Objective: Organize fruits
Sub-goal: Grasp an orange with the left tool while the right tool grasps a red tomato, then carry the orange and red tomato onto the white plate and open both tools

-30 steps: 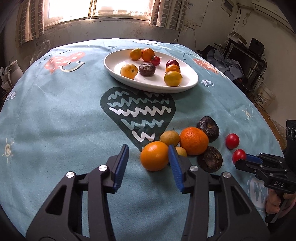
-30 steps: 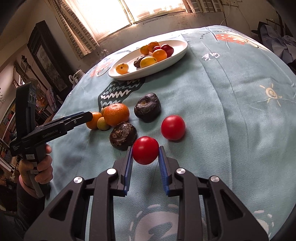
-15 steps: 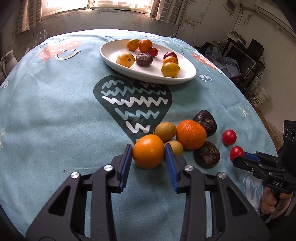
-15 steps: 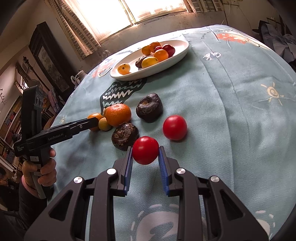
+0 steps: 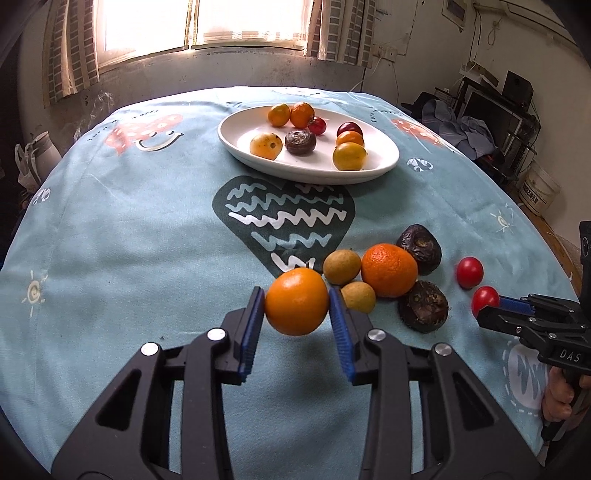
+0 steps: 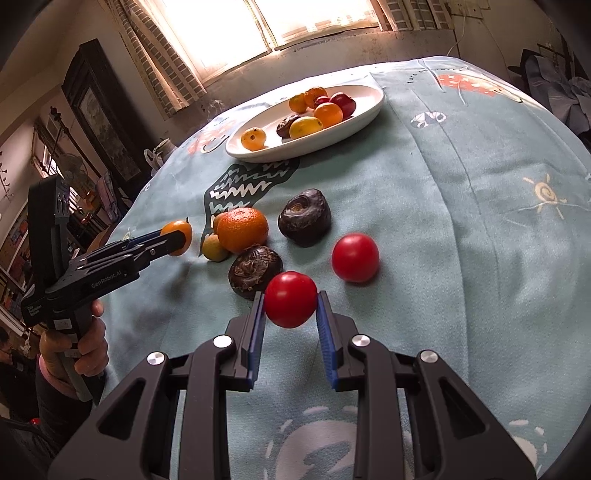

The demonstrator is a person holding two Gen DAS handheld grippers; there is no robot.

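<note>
1. The left gripper point(image 5: 297, 321) is clamped on a smooth orange point(image 5: 296, 301), both blue pads pressed to its sides; the fruit looks raised off the tablecloth point(image 5: 129, 240), with a shadow under it, over the near part of the table.
2. The right gripper point(image 6: 290, 312) is closed narrowly on a red tomato point(image 6: 290, 299), held between its pads near the table's near right edge.
3. Just past the orange sit two small yellow-green fruits point(image 5: 357, 296), point(image 5: 341, 261), touching or almost touching each other.
4. To their right lies a rough-skinned tangerine point(image 5: 389, 270), close beside the nearer small fruit.
5. Two dark wrinkled fruits flank the tangerine: one nearer point(image 5: 423, 306), one behind it point(image 5: 419, 248).
6. A second red tomato point(image 6: 355, 257) rests loose on the cloth, just beyond the held one.
7. Farther off, past the dark heart print point(image 5: 284, 218), a white oval plate point(image 5: 384, 162) stands toward the far edge of the table, carrying yellow, orange, red and dark fruits.
8. Behind the table a bright window point(image 5: 207, 22) lights the wall.
</note>
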